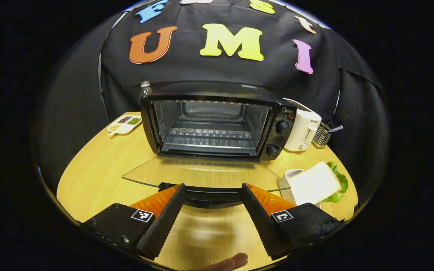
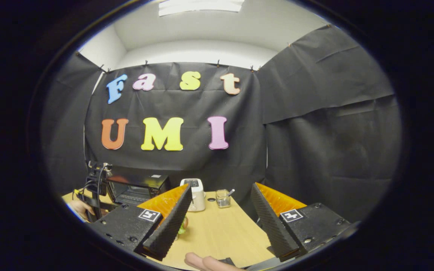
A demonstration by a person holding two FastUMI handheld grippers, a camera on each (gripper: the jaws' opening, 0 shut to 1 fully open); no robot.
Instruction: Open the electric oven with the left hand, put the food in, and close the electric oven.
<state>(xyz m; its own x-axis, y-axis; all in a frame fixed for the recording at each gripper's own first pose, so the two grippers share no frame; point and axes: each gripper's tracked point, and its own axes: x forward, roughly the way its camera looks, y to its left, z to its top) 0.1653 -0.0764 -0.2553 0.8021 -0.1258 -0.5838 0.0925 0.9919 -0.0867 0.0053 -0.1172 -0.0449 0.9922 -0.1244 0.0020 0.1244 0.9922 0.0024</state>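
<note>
L fingers (image 1: 173,210) spread wide at oven door (image 1: 202,175) handle; sandwich (image 1: 315,184) partly cut off. R gripper (image 2: 220,214) fingers apart, probably empty.

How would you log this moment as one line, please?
oven: door down | left gripper: open at handle | sandwich: on table | right gripper: open, empty

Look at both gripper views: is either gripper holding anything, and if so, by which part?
Nothing is held. The left gripper is open at the handle of the lowered oven door, fingers apart. The right gripper is open above the table.
</note>
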